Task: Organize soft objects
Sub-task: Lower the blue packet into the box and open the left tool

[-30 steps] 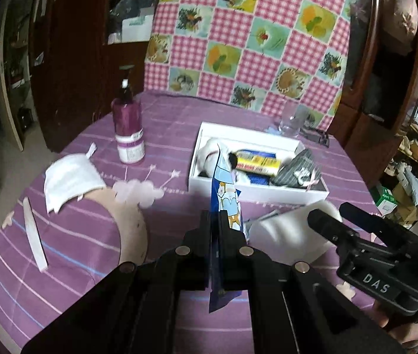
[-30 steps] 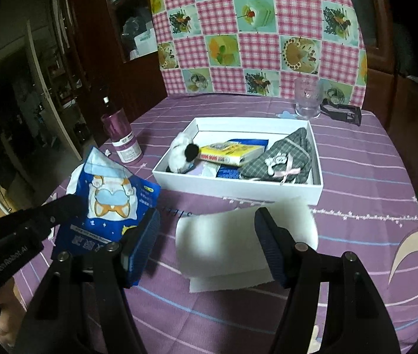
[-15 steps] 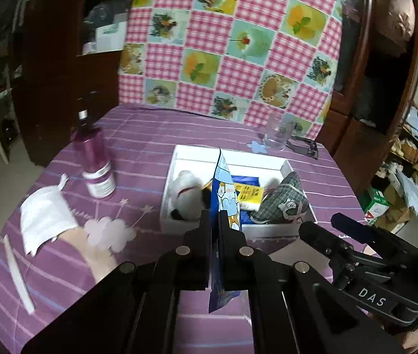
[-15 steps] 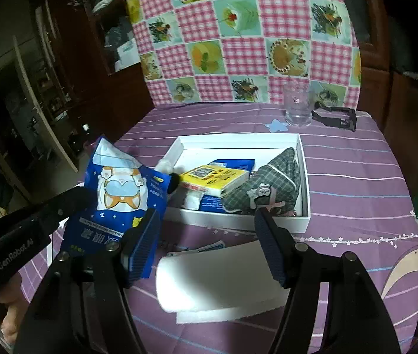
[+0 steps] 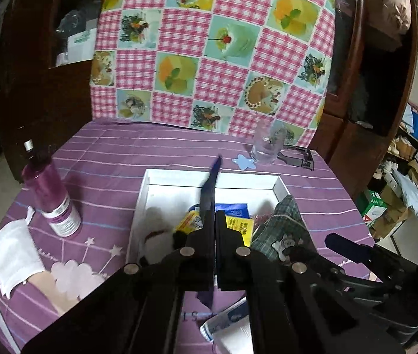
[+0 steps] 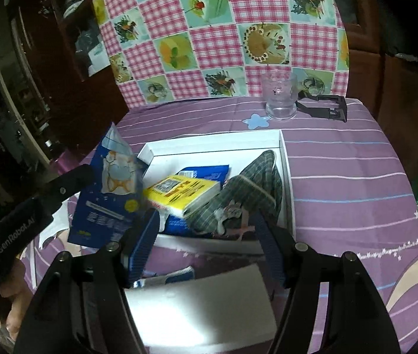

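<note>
My left gripper (image 5: 214, 233) is pressed together on the blue pouch (image 6: 111, 194), held edge-on and upright just over the near-left corner of the white box (image 6: 284, 159). My right gripper (image 6: 206, 250) stands spread, with a white foam roll (image 6: 200, 303) lying between the fingers — whether the pads press it I cannot tell.

To place the pouch well, I judge I should carry it past the rim, tip it flat, and let go only over a free patch of the box floor toward the back — the near half is crowded.

The pouch is thin glossy film, limp, printed with a cartoon. In the box lie a stiff yellow pack (image 6: 183, 191), a soft plaid fabric piece (image 6: 253, 188) with a small bow, and a fluffy white plush (image 5: 155, 233). The cloth (image 6: 341, 162) under it all is purple, striped, slightly wrinkled
</note>
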Demonstrator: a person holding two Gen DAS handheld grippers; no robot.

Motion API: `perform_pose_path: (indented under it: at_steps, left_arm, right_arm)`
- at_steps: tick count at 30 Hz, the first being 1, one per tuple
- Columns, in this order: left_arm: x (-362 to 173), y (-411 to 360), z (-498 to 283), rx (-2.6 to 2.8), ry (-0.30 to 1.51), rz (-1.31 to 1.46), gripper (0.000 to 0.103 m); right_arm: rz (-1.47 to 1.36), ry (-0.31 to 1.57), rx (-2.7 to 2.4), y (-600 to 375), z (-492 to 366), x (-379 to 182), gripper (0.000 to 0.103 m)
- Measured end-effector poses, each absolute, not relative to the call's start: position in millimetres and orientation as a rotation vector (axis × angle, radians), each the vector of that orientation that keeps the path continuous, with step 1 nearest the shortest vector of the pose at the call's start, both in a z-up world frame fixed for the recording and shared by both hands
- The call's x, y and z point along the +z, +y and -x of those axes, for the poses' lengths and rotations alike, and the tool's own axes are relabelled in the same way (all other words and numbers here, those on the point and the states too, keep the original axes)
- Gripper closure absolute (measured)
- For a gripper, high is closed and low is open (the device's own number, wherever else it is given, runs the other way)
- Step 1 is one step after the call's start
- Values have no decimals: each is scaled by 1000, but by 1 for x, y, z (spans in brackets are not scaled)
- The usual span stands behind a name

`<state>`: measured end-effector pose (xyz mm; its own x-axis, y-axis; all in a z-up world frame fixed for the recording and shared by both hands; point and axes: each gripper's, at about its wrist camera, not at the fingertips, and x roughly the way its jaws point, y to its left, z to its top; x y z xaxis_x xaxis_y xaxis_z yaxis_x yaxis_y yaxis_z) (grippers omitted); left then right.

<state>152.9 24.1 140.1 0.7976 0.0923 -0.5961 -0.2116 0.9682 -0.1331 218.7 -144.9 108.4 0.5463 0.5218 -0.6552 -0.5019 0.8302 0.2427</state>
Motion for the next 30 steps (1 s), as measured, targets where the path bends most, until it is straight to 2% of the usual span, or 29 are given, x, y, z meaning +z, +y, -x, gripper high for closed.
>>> perform_pose_path:
  at_steps: [12,17,21,26,28,30]
  left_arm:
    - [148,45,-192,142,543,288,103]
    - [104,84,-213,234,606,341,103]
    - [62,100,-231,294,735,315,103]
    - [61,79,-234,271,733,195,102]
    - [65,68,-233,235,727,161,96]
    - [68,66,-229,207,718,167,77]
  right_arm:
    - [-80,787,591,-145,-243,107,36]
    - [-94,805,582,-150,-248,96,36]
    - [-94,831,578,-148,-253,87,36]
    - [-65,824,571,-145,-251,86,36]
    - [-61,816,577,-145,-250,89,36]
    - [-51,810,591,-144,-247,91,36]
